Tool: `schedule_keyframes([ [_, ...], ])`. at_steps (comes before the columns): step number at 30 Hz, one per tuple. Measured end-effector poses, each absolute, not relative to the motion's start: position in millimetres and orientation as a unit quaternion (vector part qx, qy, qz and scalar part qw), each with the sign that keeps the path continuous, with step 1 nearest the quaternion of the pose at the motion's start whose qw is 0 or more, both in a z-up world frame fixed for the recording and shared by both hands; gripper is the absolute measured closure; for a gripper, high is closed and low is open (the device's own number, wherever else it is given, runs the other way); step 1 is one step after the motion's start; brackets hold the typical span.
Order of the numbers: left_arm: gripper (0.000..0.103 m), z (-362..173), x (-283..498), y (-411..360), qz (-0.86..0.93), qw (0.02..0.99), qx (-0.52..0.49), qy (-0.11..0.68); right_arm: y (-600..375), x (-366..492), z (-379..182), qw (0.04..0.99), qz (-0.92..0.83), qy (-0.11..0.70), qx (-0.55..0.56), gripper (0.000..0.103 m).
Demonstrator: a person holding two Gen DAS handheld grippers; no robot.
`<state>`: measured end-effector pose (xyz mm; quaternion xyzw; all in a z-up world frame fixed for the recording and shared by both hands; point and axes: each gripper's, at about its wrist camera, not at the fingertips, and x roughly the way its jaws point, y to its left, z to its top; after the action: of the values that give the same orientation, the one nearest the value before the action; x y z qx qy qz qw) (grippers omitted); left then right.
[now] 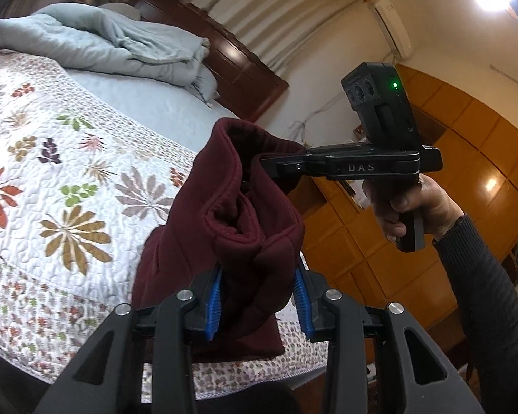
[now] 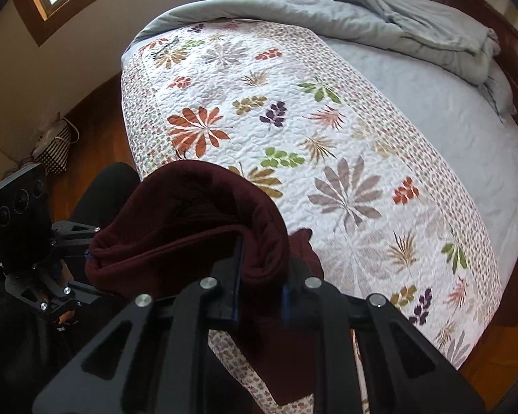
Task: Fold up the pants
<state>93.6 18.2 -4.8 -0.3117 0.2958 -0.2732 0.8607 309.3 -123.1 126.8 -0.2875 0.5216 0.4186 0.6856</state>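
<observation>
Dark maroon pants (image 1: 224, 179) hang bunched above the near edge of the bed, held up between both grippers. My left gripper (image 1: 259, 276) has its blue pads (image 1: 216, 286) pressed on a thick fold of the fabric. From the right, my right gripper (image 1: 276, 167) pinches the upper edge of the same bundle, a hand (image 1: 414, 207) on its handle. In the right wrist view the pants (image 2: 190, 214) are clamped in the right gripper (image 2: 262, 272), and the rest of the cloth trails down over the bed edge. The left gripper (image 2: 89, 253) grips the bundle's left end.
A floral quilt (image 2: 328, 138) covers the bed. A crumpled pale blue duvet (image 2: 397, 24) lies against the dark headboard (image 1: 241, 58). Wooden wardrobes (image 1: 431, 172) stand on the right. A striped bag (image 2: 55, 148) sits on the wooden floor beside the bed.
</observation>
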Motion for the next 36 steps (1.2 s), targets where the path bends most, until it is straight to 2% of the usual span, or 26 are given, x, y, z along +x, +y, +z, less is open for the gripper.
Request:
schedule_keyframes([
  [36, 0.068, -34, 102, -144, -0.367, 0.822, -0.222, 0.374, -306, 310, 70, 0.717, 0.354, 0.565, -0.205, 0.090],
])
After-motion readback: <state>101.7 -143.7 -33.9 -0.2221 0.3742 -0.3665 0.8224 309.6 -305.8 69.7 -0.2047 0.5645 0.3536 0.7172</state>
